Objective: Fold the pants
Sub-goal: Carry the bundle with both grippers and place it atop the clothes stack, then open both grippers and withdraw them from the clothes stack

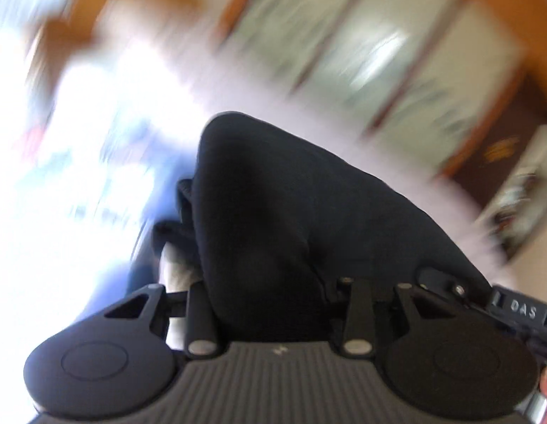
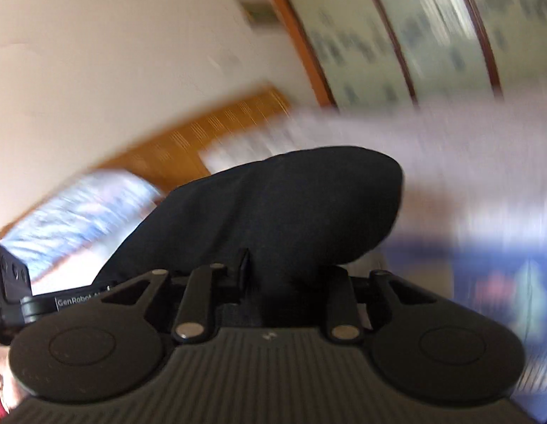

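The pants are black cloth. In the left wrist view they (image 1: pixel 291 219) bulge up out of my left gripper (image 1: pixel 273 293), which is shut on them; the fingertips are buried in the fabric. In the right wrist view the same black pants (image 2: pixel 284 208) drape over my right gripper (image 2: pixel 277 282), which is shut on them too. Both grippers hold the cloth lifted, tilted up toward the room. The other gripper's body shows at the right edge of the left view (image 1: pixel 520 311) and the left edge of the right view (image 2: pixel 12 300).
The background is motion-blurred. A pale lilac bed sheet (image 2: pixel 450 148), a wooden headboard (image 2: pixel 202 134), a cream wall (image 2: pixel 114 53) and wood-framed frosted glass doors (image 1: pixel 361 46) show. A bright window (image 1: pixel 79 123) glares at the left.
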Demonstrator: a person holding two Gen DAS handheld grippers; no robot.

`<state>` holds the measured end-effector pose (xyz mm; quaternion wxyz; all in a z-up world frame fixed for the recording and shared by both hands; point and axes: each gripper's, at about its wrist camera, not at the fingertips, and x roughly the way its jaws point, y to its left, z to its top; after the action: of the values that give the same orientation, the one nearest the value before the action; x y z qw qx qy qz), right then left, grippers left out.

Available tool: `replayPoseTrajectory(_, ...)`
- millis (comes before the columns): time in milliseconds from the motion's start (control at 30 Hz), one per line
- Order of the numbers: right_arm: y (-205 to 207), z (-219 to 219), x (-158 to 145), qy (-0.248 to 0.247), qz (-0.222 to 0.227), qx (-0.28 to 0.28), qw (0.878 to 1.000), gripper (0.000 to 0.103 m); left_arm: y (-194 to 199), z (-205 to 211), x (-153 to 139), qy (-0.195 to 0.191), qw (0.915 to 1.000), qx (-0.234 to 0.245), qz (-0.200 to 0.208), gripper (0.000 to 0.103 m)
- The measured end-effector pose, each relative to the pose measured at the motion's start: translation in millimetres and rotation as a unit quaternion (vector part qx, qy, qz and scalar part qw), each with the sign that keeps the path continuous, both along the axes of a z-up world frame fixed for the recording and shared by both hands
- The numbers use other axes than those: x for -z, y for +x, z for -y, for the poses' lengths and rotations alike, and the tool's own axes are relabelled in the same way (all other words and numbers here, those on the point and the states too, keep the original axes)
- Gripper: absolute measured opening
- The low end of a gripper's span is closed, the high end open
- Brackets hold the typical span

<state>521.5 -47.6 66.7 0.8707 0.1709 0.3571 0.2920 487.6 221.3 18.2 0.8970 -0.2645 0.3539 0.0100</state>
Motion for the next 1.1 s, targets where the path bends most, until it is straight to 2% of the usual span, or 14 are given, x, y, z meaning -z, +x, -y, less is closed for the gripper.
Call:
replayPoseTrajectory(33,10.7,1.1,37.8,0.011,-0.046,0.025,0.999,0.026,0.4,-5.8,27.1,-0.027,0.9996,-0.008,0.007,0.038)
replayPoseTrajectory(67,11.1,10.6,61.1,0.058,-0.054,0.038,0.996,0.026,-5.3,-8.6,36.2,-0.036,0.9985,-0.006,0.041,0.038)
replayPoseTrajectory(100,6.0,18.8,65.6,0.097,-0.035,0.042,0.994,0.026,-11.6,-8.8,35.6,-0.036,0.9970,0.003,0.068,0.039)
replayPoseTrajectory(233,0.1,15.9,45.3,0.088,0.004,0.015,0.996,0.032,-20.3,-0.6,24.9,-0.020,0.9970,0.004,0.074,0.043)
replayPoseTrajectory(400,-36.6,40.9,35.8,0.117,-0.003,0.069,0.991,0.043,-57.1,7.1,-2.4,0.008,0.9969,-0.031,0.071,0.053)
replayPoseTrajectory(467,-67.0,56.6,33.1,0.096,0.017,0.100,0.990,0.063,-97.7,6.7,-19.8,0.028,0.9951,-0.038,0.087,0.057)
replayPoseTrajectory(567,-106.5,68.7,39.0,0.069,0.021,0.089,0.993,0.065,-160.7,7.3,-31.1,0.051,0.9931,-0.041,0.097,0.060)
replayPoseTrajectory(633,-145.3,76.7,45.4,0.043,-0.001,0.077,0.996,0.065,-206.4,17.7,-30.4,0.052,0.9934,-0.038,0.095,0.066)
replayPoseTrajectory(667,-168.6,79.2,48.5,0.029,-0.005,0.072,0.997,0.065,-230.8,24.0,-28.4,0.052,0.9938,-0.033,0.093,0.072)
replayPoseTrajectory(733,-216.9,79.6,55.1,-0.007,0.001,0.057,0.998,0.065,-276.3,42.3,-19.7,0.052,0.9954,-0.024,0.077,0.075)
replayPoseTrajectory(800,-270.7,81.3,61.0,-0.035,0.020,0.052,0.998,0.070,-309.6,61.6,-8.4,0.054,0.9970,-0.006,0.054,0.075)
replayPoseTrajectory(867,-316.0,85.0,67.9,-0.048,0.021,0.048,0.997,0.086,-345.8,81.1,2.2,0.072,0.9966,0.002,0.041,0.076)
replayPoseTrajectory(1033,-400.4,95.0,76.1,-0.071,0.020,0.071,0.995,0.091,-410.8,111.9,17.2,0.104,0.9941,0.023,0.021,0.085)
replayPoseTrajectory(1100,-425.8,97.7,78.3,-0.083,0.021,0.089,0.992,0.093,-429.8,119.2,15.9,0.111,0.9933,0.026,0.015,0.094)
